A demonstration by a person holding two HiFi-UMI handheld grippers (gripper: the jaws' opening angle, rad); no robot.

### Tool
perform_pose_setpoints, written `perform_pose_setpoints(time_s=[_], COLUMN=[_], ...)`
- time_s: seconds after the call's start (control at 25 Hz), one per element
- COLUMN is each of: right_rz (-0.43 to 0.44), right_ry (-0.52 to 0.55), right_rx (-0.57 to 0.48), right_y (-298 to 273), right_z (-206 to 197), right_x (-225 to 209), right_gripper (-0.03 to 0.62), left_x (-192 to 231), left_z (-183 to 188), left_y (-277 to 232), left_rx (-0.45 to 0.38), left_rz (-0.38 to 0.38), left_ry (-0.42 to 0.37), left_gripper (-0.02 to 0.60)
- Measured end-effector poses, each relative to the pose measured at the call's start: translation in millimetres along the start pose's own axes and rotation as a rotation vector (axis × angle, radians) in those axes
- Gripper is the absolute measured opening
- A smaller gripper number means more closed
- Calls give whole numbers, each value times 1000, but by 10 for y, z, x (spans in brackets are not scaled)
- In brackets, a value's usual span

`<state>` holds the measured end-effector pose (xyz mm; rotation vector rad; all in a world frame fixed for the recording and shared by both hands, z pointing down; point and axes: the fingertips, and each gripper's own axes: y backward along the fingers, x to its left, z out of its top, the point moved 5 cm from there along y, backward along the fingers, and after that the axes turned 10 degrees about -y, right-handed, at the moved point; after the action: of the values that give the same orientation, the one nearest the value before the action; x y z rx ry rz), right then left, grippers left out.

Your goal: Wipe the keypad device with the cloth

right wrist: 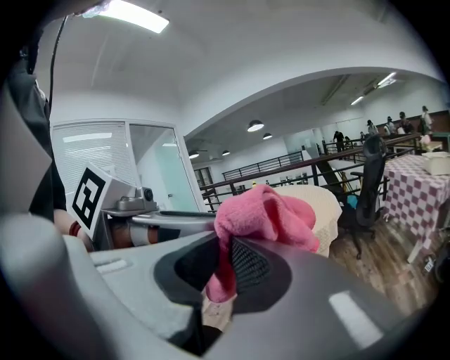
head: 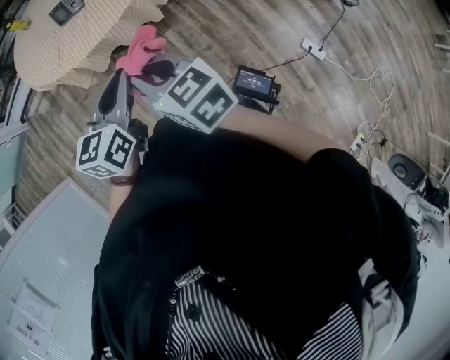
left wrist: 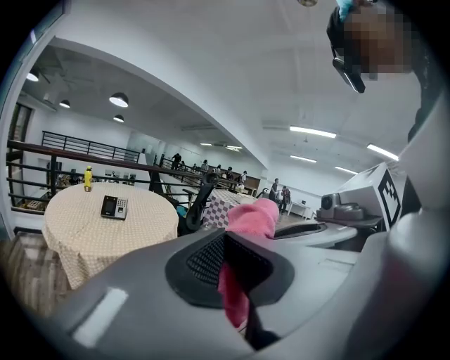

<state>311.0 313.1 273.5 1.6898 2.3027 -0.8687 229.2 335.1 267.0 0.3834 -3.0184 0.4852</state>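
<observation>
Keypad device [head: 67, 10] lies on the desk [head: 84, 39] at eleven o'clock, well apart from us — left gripper [left wrist: 233, 275] and right gripper [right wrist: 221, 273] both clamp their fingers on the pink cloth [head: 143, 46], so we should close in before wiping lightly.

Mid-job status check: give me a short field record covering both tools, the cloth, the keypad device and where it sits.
left tool: shut on cloth
right tool: shut on cloth
cloth: pink, held up between both tools, off the table
keypad device: lying flat on the table, well apart from cloth and tools
table: round, checked cover; yellow bottle at its far edge
</observation>
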Motion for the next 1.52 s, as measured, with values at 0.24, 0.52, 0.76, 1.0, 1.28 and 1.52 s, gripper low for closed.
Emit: perform_pose_setpoints(time_s=[0.24, 0.52, 0.76, 1.0, 1.28, 1.52], right_rz=[-15, -44, -76, -118, -111, -74], right_ry=[46, 76, 73, 31, 52, 87], right_rx=[1, 21, 18, 32, 77, 104], right_y=[-116, -533, -990, -1518, -2234, -2912], right_z=[65, 198, 408, 579, 679, 820], right_x=[42, -7, 72, 163, 444, 653], right_gripper=[46, 46, 46, 46, 46, 46], left_x=[134, 581, 1095, 1668, 2406, 3109], left_z=[-6, -3, 95, 134, 60, 36], left_y=[-14, -154, -173, -185, 40, 207], left_rx=[-31, -38, -36, -12, -18, -36], left_rz=[-19, -29, -59, -111, -105, -85], left_ry=[1, 12, 19, 23, 56, 76], left_gripper=[2, 2, 2, 2, 2, 2])
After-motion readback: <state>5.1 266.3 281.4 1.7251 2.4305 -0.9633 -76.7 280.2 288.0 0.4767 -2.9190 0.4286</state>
